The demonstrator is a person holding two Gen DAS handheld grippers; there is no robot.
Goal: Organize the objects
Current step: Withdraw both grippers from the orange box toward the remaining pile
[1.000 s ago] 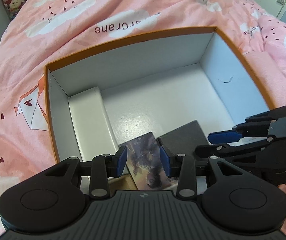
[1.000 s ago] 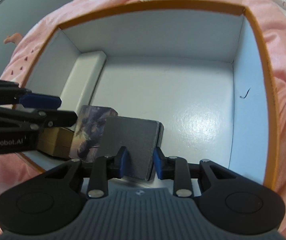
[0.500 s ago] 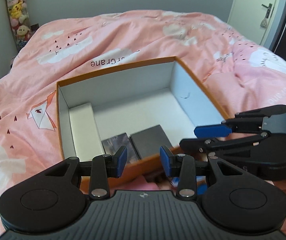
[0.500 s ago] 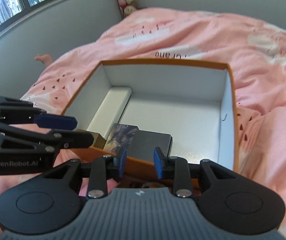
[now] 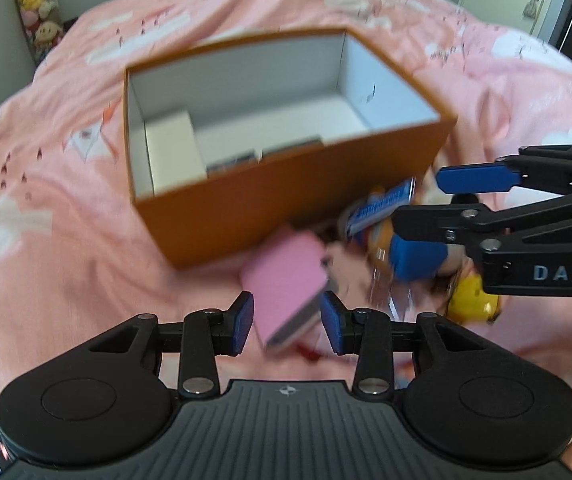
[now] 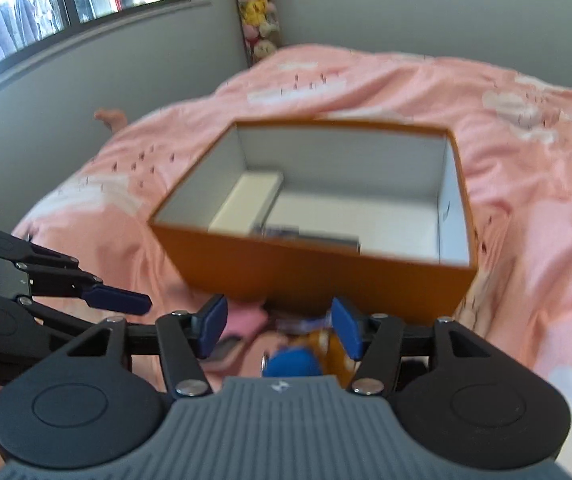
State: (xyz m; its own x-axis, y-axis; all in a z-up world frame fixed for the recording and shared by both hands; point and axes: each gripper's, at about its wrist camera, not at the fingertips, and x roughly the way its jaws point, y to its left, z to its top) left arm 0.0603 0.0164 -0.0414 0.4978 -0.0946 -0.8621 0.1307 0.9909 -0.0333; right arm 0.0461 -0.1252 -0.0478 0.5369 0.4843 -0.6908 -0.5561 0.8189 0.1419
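The orange box [image 5: 286,196] sits open near the middle of the pink bedspread [image 5: 66,220], with a white block against its left wall and two flat dark items along its near wall, lined up at the edges, apparently to leave the floor free. The remaining loose things lie heaped on the bedspread just outside the box's near wall: a pink block [image 5: 286,280] and a colourful packet [image 5: 381,208]. The left gripper [image 5: 286,318] hangs narrowly open over the pink block, gripping nothing, while the right gripper [image 6: 278,326] is opening above the heap, its jaws empty, likely readying for a pick
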